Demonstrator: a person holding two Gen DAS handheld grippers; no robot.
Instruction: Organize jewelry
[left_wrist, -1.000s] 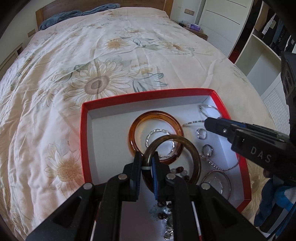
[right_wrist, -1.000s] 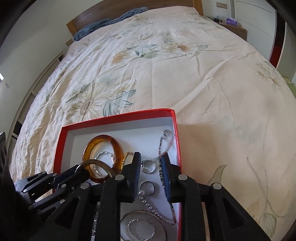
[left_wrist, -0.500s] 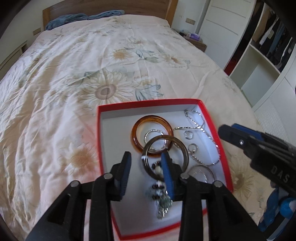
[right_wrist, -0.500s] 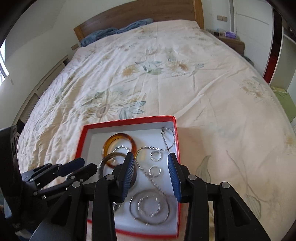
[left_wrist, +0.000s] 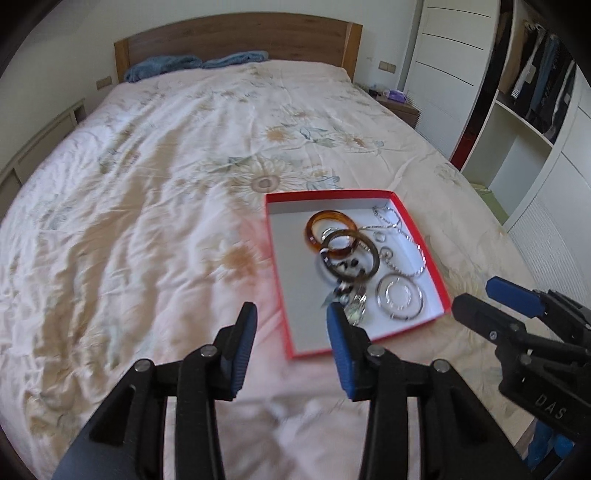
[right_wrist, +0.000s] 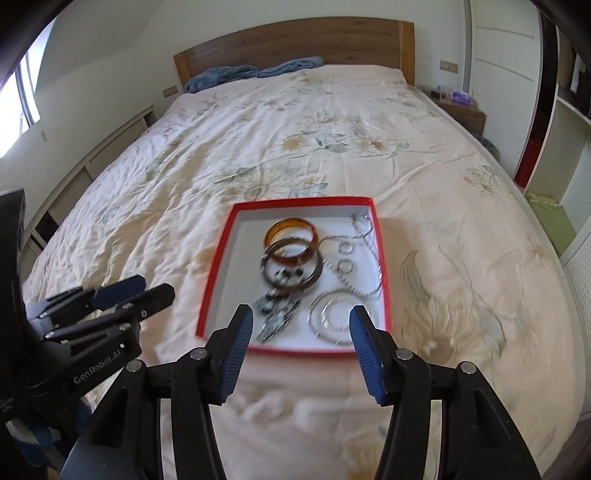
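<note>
In the right wrist view, the left gripper (right_wrist: 147, 291) sits at the lower left of the frame, over the bed (right_wrist: 461, 295) and clear of the box, its fingers apart and widening with nothing between them. It looks parked there so the tray stays reachable.

At centre lies the red box (right_wrist: 218, 273), flat on the quilt. The jewelry is gathered inside it: an amber bangle (right_wrist: 291, 230) near the upper part, a darker bangle (right_wrist: 291, 267) overlapping it just below, a beaded piece (right_wrist: 277, 314) at the lower middle, silver hoops (right_wrist: 332, 314) at the lower right, and a chain (right_wrist: 369, 266) along the right wall. Keeping everything in one tray suits the sorting task.

At the bottom centre, the right gripper (right_wrist: 301, 334) has its fingers spreading, empty, just short of the near rim.
</note>
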